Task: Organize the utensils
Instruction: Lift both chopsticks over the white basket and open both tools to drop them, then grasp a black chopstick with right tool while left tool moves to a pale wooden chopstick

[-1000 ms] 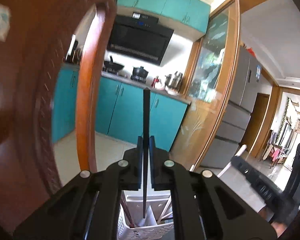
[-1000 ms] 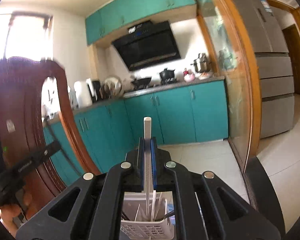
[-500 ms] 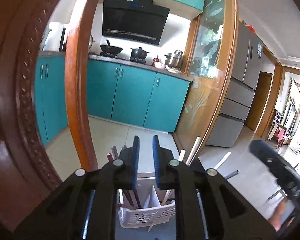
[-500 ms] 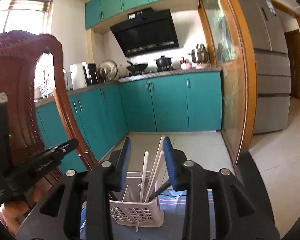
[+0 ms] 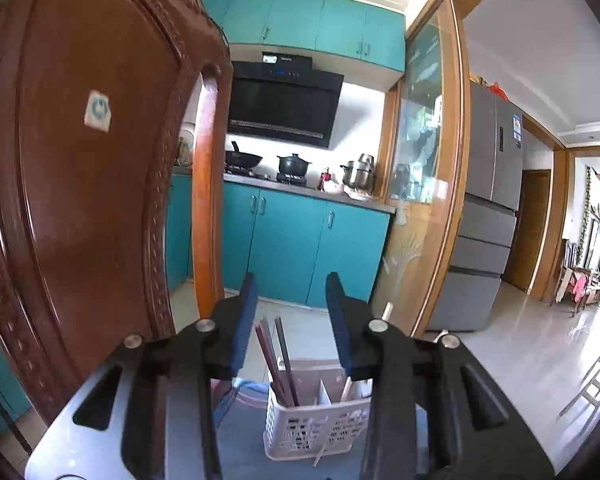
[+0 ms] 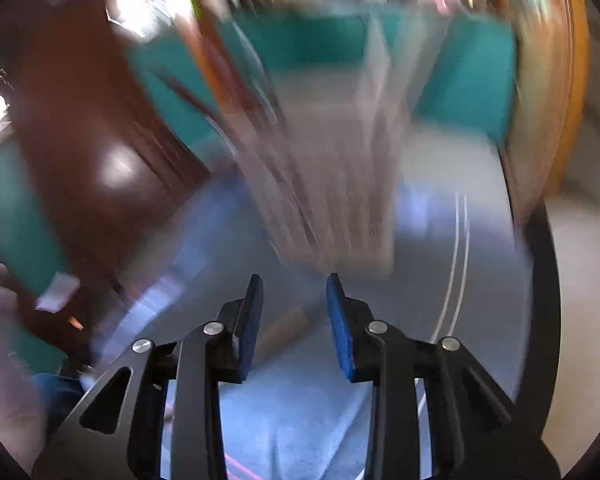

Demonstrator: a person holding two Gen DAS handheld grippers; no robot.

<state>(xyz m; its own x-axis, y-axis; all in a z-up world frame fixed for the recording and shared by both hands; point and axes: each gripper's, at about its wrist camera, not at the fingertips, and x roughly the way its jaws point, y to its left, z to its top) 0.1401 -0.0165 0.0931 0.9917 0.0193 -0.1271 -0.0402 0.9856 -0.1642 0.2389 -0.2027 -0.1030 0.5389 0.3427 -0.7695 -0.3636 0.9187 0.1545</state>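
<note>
A white slotted utensil basket [image 5: 316,428] stands on the table just beyond my left gripper [image 5: 292,292], which is open and empty. Dark chopsticks [image 5: 278,360] stand in the basket's left compartment and pale ones [image 5: 346,388] in the right. In the right wrist view everything is motion-blurred; the basket [image 6: 332,208] shows as a pale smear ahead of my right gripper [image 6: 294,292], which is open and empty. A tan object [image 6: 284,328], too blurred to name, lies on the table between its fingers.
A carved brown chair back [image 5: 88,184] stands close on the left. Teal kitchen cabinets [image 5: 300,240], a glass sliding door [image 5: 420,200] and a fridge [image 5: 488,220] lie beyond. The round table [image 6: 480,300] carries a blue mat [image 6: 300,412].
Both grippers let go of their chopsticks, which now stand in the basket, and opened wider. The left gripper pulled back; the right gripper is swinging down fast toward the table.
</note>
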